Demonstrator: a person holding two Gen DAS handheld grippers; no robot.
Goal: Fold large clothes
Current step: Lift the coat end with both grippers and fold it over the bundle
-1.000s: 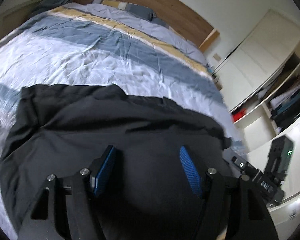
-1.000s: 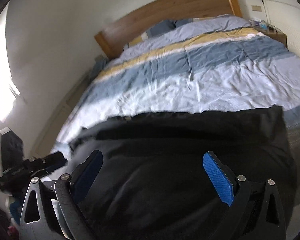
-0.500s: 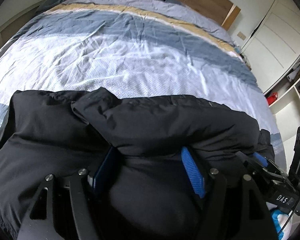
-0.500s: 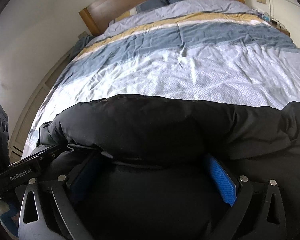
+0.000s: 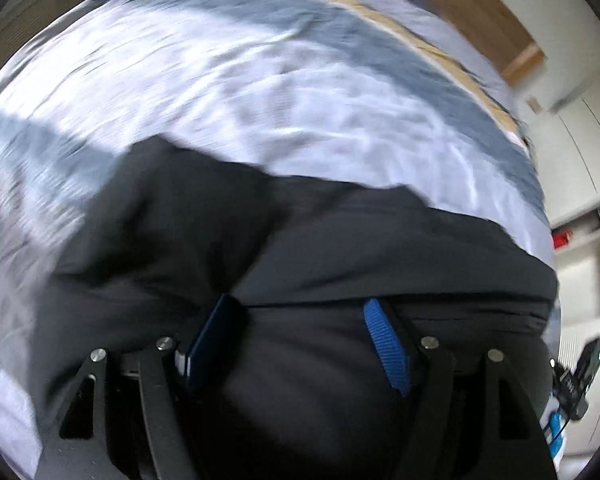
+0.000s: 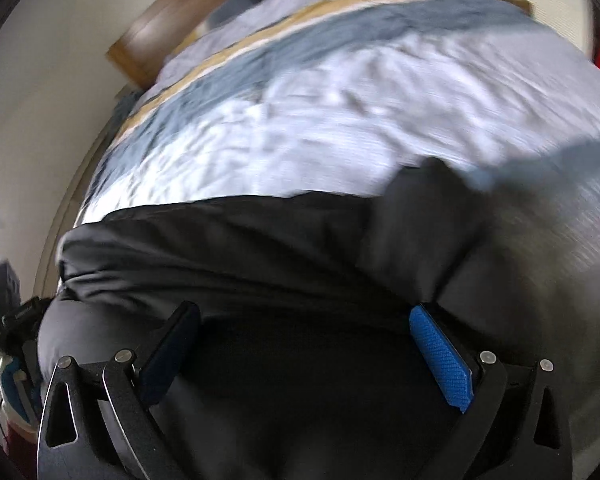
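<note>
A large black padded garment [image 5: 340,248] lies across the near end of the bed; it also fills the lower half of the right wrist view [image 6: 260,248]. My left gripper [image 5: 300,320] is open, its blue pads spread wide with bulky black fabric bulging between them. My right gripper [image 6: 304,332] is open too, with the garment's folded edge lying across its fingers. Both views are blurred by motion. The near hem of the garment is hidden under the grippers.
The bed [image 5: 260,80] has a striped grey, white and yellow cover and a wooden headboard [image 6: 160,36]. White wardrobe doors and open shelves [image 5: 580,160] stand to the right. The other gripper shows at each view's lower edge [image 5: 576,380].
Both grippers have swung forward over the garment and tilted. The folded roll of black fabric has shifted and flattened across the fingers. The jaws have stayed spread.
</note>
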